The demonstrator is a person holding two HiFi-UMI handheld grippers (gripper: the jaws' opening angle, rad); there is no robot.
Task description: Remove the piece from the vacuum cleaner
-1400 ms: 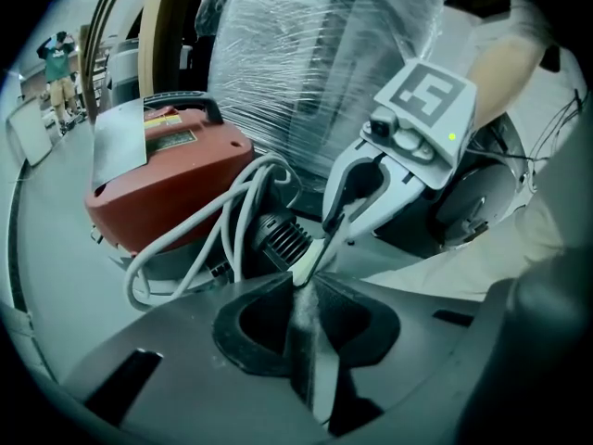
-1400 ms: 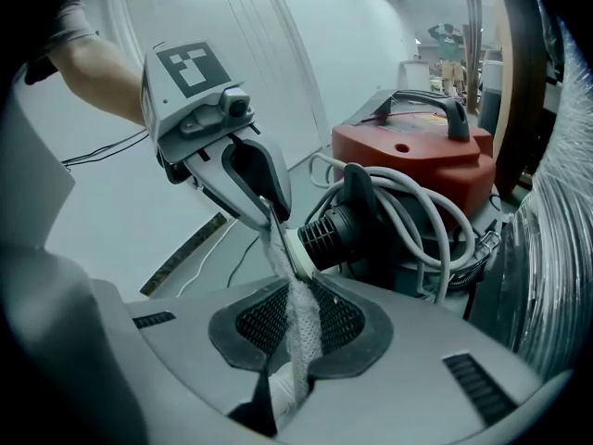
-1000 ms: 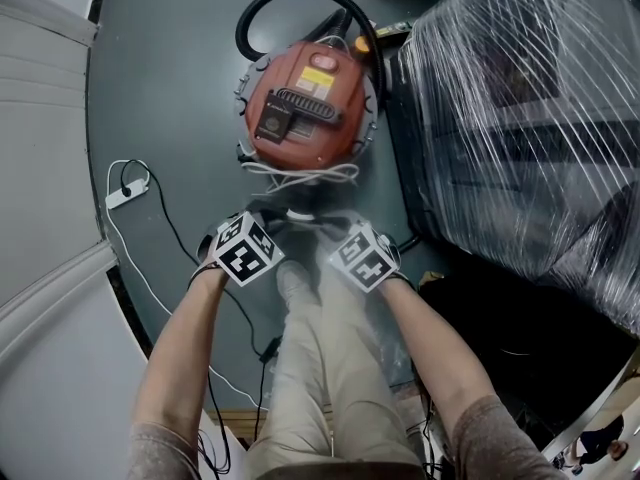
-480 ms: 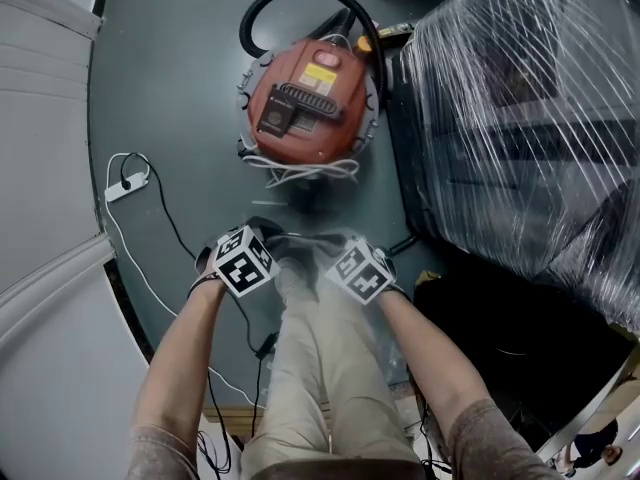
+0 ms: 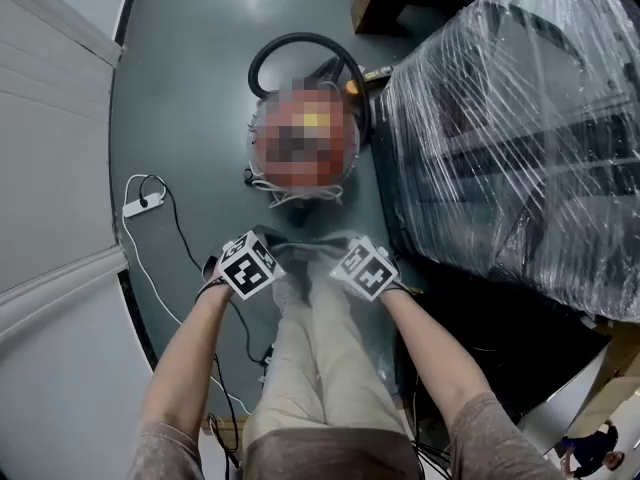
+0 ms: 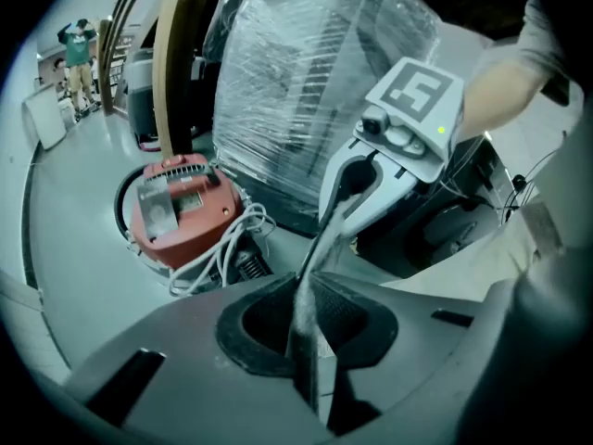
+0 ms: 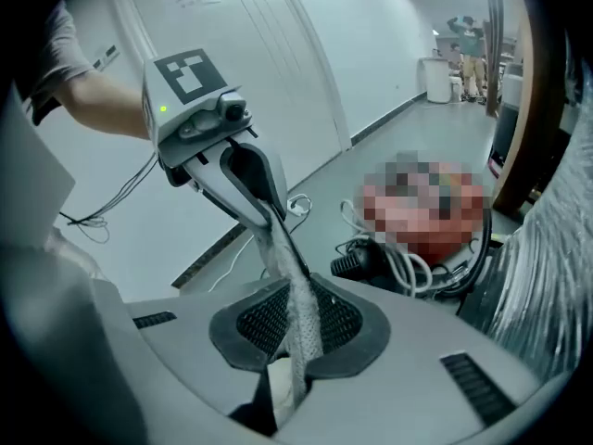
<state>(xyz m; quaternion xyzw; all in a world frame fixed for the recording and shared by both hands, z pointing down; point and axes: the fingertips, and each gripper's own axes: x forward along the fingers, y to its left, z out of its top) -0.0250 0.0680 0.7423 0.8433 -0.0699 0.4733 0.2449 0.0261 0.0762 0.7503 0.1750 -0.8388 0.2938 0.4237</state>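
The red vacuum cleaner [image 5: 305, 143] stands on the dark floor ahead, its black hose [image 5: 290, 43] looped behind it and white cord coiled at its base [image 6: 218, 248]. A grey cloth-like piece [image 5: 308, 243] hangs stretched between my two grippers, clear of the vacuum. My left gripper [image 5: 278, 248] is shut on one end of the piece [image 6: 310, 295]. My right gripper [image 5: 335, 250] is shut on the other end [image 7: 295, 313]. Each gripper view shows the opposite gripper pinching the strip: the right one [image 6: 341, 197], the left one [image 7: 264, 213].
A large plastic-wrapped load [image 5: 510, 118] fills the right side, close to the vacuum. A white power strip with its cable [image 5: 140, 205] lies on the floor at the left, beside pale wall panels [image 5: 50, 168]. The person's legs [image 5: 310, 368] are below the grippers.
Both grippers have drawn back from the vacuum toward the person, carrying the grey piece. The gap between the piece and the vacuum has widened.
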